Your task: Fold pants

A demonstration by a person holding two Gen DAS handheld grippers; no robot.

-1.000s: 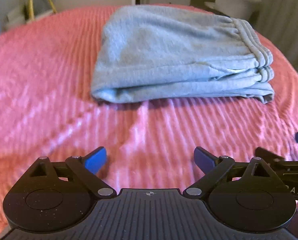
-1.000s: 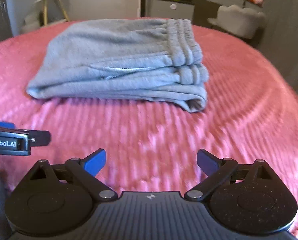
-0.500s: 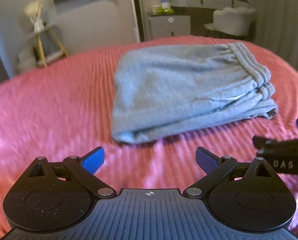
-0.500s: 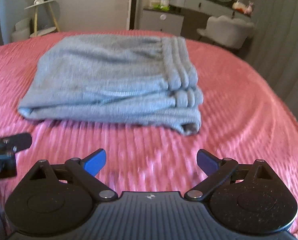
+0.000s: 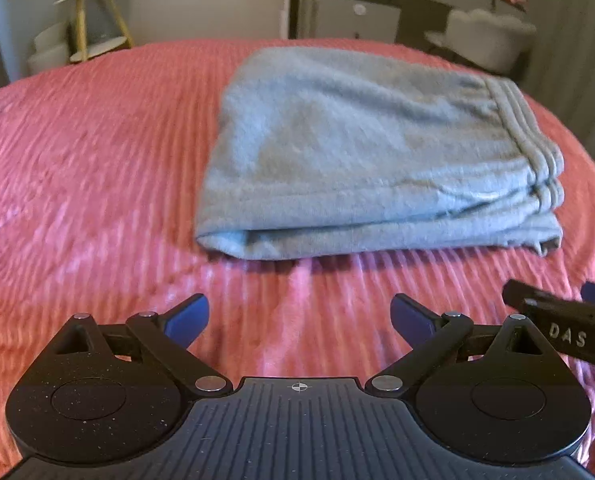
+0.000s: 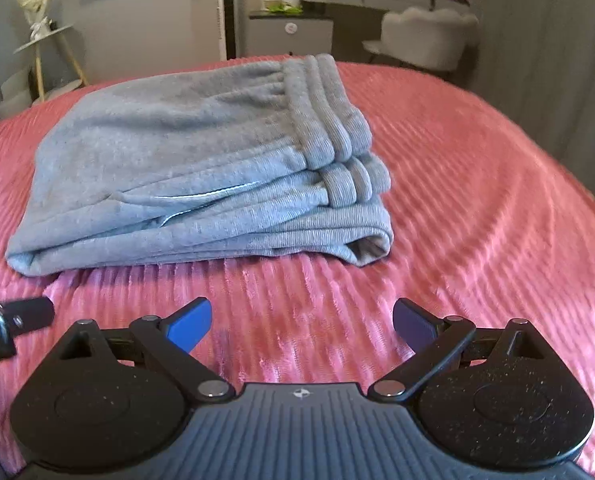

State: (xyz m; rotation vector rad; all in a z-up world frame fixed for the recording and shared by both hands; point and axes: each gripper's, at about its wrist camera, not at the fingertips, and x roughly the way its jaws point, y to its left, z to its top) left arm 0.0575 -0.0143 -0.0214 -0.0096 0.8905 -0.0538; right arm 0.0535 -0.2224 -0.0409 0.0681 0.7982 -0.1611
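Note:
Grey sweatpants (image 5: pixel 361 160) lie folded into a thick stack on the pink ribbed bedspread (image 5: pixel 89 168), the elastic waistband on the stack's right side. The right wrist view shows the same pants (image 6: pixel 193 168) with the waistband layers (image 6: pixel 337 144) facing me. My left gripper (image 5: pixel 299 316) hovers over the bedspread in front of the stack, open and holding nothing. Just as open and bare, my right gripper (image 6: pixel 301 320) is also short of the stack. Each gripper's finger (image 5: pixel 557 328) juts into the other's view at the edge.
The bedspread (image 6: pixel 477 200) spreads wide around the pants. Beyond the bed stand a small gold-legged side table (image 5: pixel 89 20), a grey dresser (image 6: pixel 293 28) and a white padded chair (image 6: pixel 429 36). A grey curtain (image 6: pixel 557 40) hangs at the right.
Both grippers have drawn back and risen from the folded pants, still open. More of the room behind the bed shows now. The pants have not moved.

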